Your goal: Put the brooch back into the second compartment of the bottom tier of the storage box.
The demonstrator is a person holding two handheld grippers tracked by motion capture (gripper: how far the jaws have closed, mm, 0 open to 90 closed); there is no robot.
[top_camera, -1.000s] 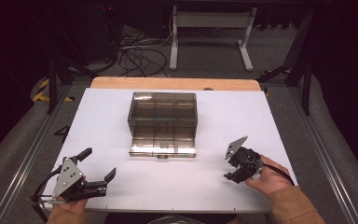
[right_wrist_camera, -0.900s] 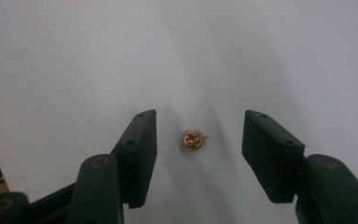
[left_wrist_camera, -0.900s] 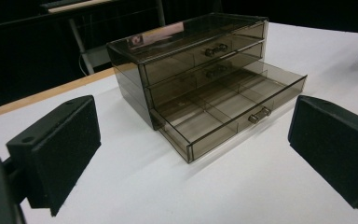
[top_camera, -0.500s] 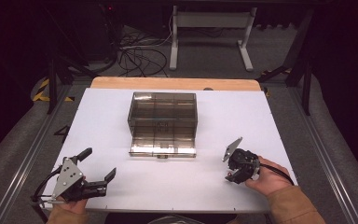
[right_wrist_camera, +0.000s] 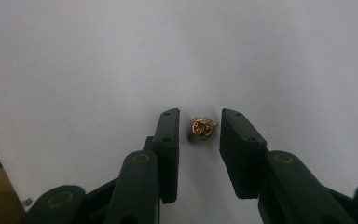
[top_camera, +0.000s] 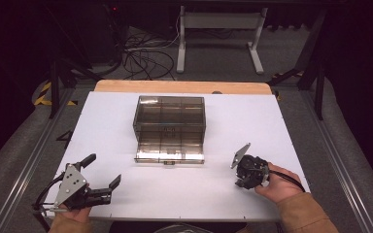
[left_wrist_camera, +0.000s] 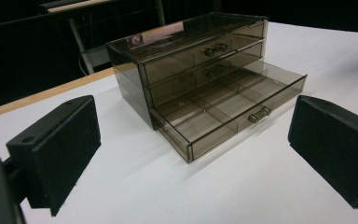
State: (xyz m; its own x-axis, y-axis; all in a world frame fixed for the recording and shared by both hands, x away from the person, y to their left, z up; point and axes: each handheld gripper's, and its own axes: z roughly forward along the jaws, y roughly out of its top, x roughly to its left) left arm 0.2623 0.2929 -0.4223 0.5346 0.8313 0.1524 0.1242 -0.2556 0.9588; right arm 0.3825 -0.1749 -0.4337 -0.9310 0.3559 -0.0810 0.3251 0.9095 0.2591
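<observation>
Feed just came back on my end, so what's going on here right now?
A person holds tongs in each hand at a white table. The right tongs point down, jaws straddling a small gold trinket without touching it. The left tongs hang open near the table's front. The smoky drawer box has its bottom drawer pulled out.

Smoky drawer box (left_wrist_camera: 200, 88), bottom drawer (left_wrist_camera: 233, 114) open, between the spread claw (left_wrist_camera: 193, 154) jaws.

A white-topped bench (top_camera: 281, 126) with a bare wooden strip along its far edge carries a smoky translucent plastic three-drawer organiser (top_camera: 170, 127) at its middle, bottom drawer pulled out. A small round gold-coloured bead (right_wrist_camera: 202, 128) lies on the white surface.
</observation>
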